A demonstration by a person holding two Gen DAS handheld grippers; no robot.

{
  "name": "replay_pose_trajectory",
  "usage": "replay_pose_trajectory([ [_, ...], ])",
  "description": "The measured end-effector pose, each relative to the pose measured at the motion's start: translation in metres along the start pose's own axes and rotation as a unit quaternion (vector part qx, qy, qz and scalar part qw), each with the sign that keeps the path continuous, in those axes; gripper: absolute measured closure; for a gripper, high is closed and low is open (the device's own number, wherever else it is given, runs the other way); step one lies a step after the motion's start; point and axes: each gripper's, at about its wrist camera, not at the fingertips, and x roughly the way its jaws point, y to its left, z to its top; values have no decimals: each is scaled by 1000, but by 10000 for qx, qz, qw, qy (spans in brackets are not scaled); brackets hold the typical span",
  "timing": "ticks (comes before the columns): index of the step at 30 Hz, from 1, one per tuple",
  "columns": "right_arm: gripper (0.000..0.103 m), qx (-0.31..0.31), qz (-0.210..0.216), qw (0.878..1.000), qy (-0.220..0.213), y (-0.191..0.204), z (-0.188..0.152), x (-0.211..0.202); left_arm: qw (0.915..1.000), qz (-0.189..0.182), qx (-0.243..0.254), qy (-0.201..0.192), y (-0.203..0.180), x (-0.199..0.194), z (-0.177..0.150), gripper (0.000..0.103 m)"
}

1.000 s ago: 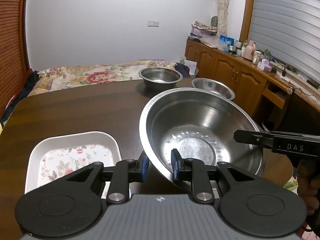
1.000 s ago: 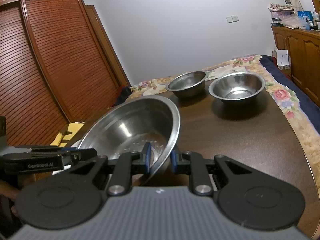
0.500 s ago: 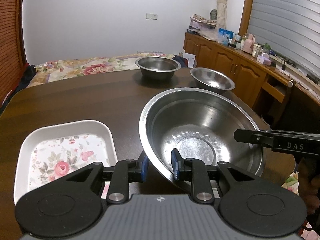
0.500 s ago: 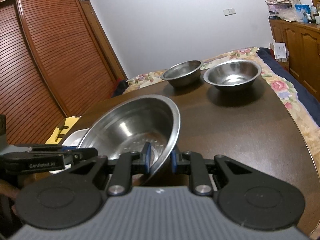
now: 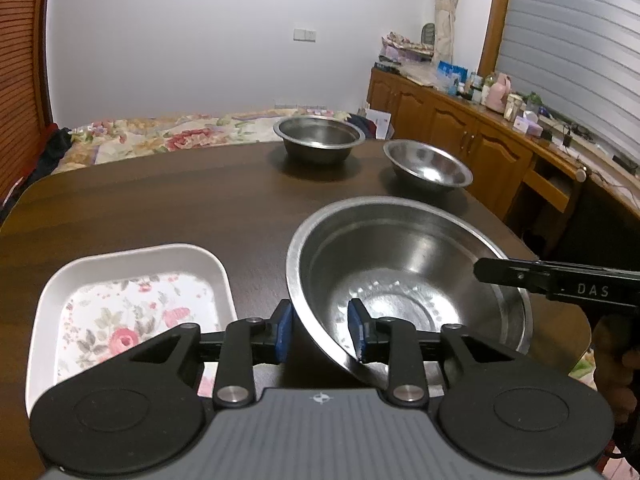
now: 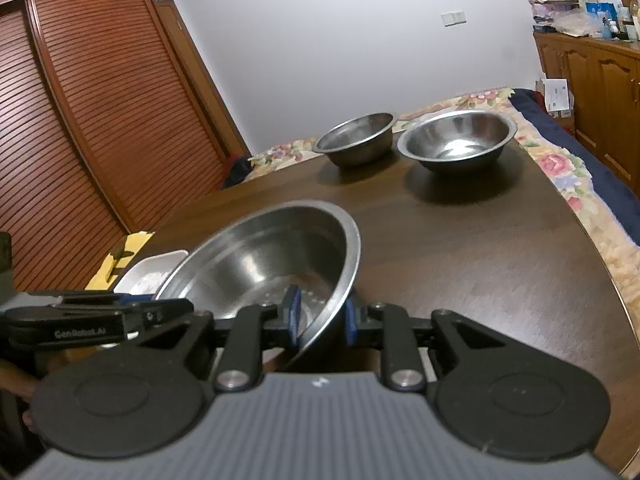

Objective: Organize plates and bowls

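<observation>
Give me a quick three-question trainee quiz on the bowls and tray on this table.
1. True or false: in the left wrist view, the floral tray lies to the right of the large steel bowl.
2. The large steel bowl is: A nested inside another bowl; B apart from the two smaller steel bowls; C upside down.
3. How many steel bowls are there in all?
Key: 1 false, it lies to the left; 2 B; 3 three.
</observation>
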Motion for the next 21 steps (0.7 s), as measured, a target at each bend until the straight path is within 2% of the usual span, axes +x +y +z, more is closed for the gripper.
replay_pose_trajectory([
  [7, 70, -64, -132, 9997, -214, -9, 16, -13, 9995, 83, 11, -307, 7, -12, 21, 57],
  [12, 62, -216, -316, 9983, -431, -16, 35, -24, 9986, 22, 210, -491, 4, -12, 47, 57],
  [21, 62, -210, -630, 9953, -701, -43, 70, -24, 9960, -215, 667, -560, -6, 2, 95, 57],
])
